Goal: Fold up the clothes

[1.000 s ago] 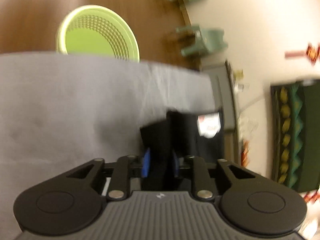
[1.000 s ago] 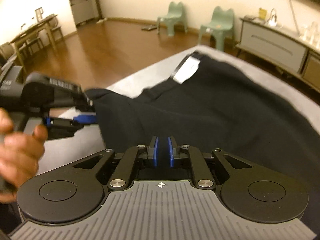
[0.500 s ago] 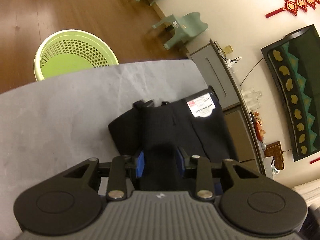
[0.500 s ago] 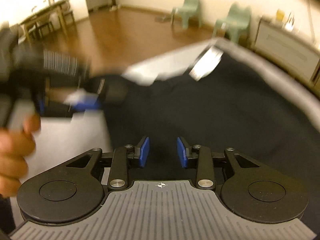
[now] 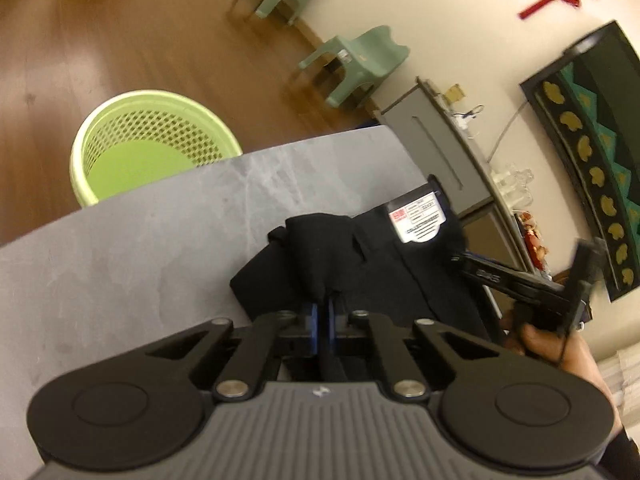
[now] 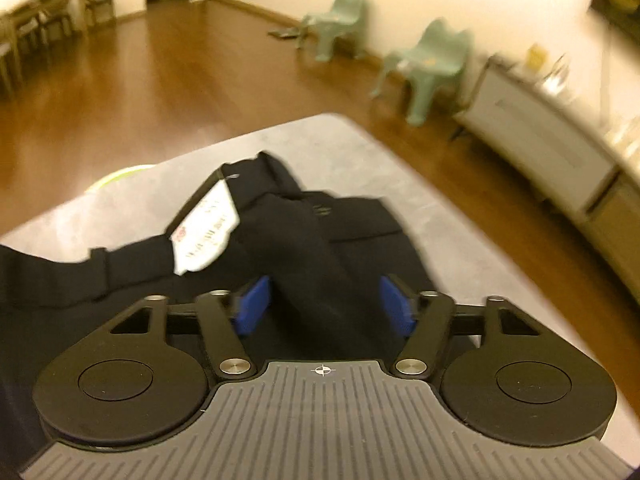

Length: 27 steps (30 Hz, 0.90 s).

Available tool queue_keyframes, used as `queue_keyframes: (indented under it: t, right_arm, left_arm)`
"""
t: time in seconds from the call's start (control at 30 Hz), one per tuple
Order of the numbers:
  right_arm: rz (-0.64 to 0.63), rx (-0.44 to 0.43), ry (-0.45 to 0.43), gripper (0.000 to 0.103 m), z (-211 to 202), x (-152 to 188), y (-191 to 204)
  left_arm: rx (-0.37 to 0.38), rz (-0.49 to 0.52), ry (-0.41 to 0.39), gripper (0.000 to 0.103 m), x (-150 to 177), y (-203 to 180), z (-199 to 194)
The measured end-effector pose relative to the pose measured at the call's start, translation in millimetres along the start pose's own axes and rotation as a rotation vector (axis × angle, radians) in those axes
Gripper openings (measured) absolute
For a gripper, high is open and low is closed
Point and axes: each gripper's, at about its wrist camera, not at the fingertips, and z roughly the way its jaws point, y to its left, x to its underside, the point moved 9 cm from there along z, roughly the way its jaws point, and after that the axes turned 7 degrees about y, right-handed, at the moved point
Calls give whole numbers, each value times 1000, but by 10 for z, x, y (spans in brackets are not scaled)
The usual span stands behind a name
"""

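Wood flooring runs back to a pale wall lined with two mint-green chairs [image 5: 356,60] and a low grey sideboard [image 5: 440,144]; nearer stands a grey table [image 5: 140,248], the landmark for what follows. Black trousers [image 5: 400,276] lie bunched on the table toward its far corner, a white paper tag [image 5: 420,220] on the waistband. At the table's near side, the left gripper [image 5: 320,316] has its blue pads pressed together on a raised fold of the trousers. The right gripper [image 6: 324,304] hovers over the garment with its jaws spread wide, a ridge of cloth between them but unclamped. Beyond the table's far edge sits a lime-green mesh basket [image 5: 148,140] on the floor.
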Motion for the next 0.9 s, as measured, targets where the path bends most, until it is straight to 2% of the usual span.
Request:
queue_keyframes:
  t: [0.03,0.07,0.1,0.13,0.2,0.27,0.37,0.4,0.43,0.47,0.53,0.57,0.63,0.7,0.73,0.77,0.8,0.83,0.87,0.9]
  right_arm:
    - [9,-21,-2,23,2,4,-12]
    - [18,-43,-4,13,4,7,-23]
    - [27,-64,-5,10,5,11,-35]
    - [36,-85,-7,2,6,14,-47]
    - [72,-113,-30,2,-53,5,-116]
    - [147,-111,-93,2,-238,-35,-281]
    - [193,-24,-46,2,-78,-18,-439]
    - [202,8,-25,5,22,-2,-453]
    - [197,40,-11,24,82,18,-451]
    - [185,71,0,50,119,40,-442]
    - [182,143,-11,57,79,72,-454]
    - [204,189,-49,58,-58,76,-491]
    - [275,216,-144,60,-485,158,-508]
    - [303,191,-157,67,-819,569,-407]
    - [312,175,-154,70,-974,808,-346]
    - [320,158,-151,75,-1128,1046,-284]
    - [329,142,-149,75,-1283,1284,-222]
    - [338,125,-146,75,-1438,1522,-161]
    - [346,108,-143,74,-1593,1760,-99]
    - [355,92,-140,73,-1748,1998,-37]
  left_arm:
    - [4,9,-3,5,-8,-9,7]
    - [15,13,-5,5,-14,-5,0]
    - [27,16,-6,5,-21,-1,-4]
    - [41,18,0,5,-32,2,5]
    - [65,29,9,5,-48,-1,27]
    - [48,40,9,6,-72,4,85]
    - [0,30,15,10,-92,50,225]
    - [-16,21,19,10,-93,81,262]
    - [-18,12,22,10,-94,101,260]
    - [-20,3,25,9,-95,120,258]
    - [-5,-11,15,9,-115,130,197]
    - [13,-16,5,11,-135,121,146]
    - [69,-21,-19,13,-190,70,41]
    - [90,-18,-34,28,-201,15,-24]
    - [92,-8,-28,49,-183,-17,-14]
    - [86,5,-13,58,-151,-44,32]
    - [72,26,8,57,-115,-65,105]
    - [52,46,25,51,-81,-74,174]
    - [5,63,30,31,-56,-36,231]
    - [-41,78,32,18,-36,3,280]
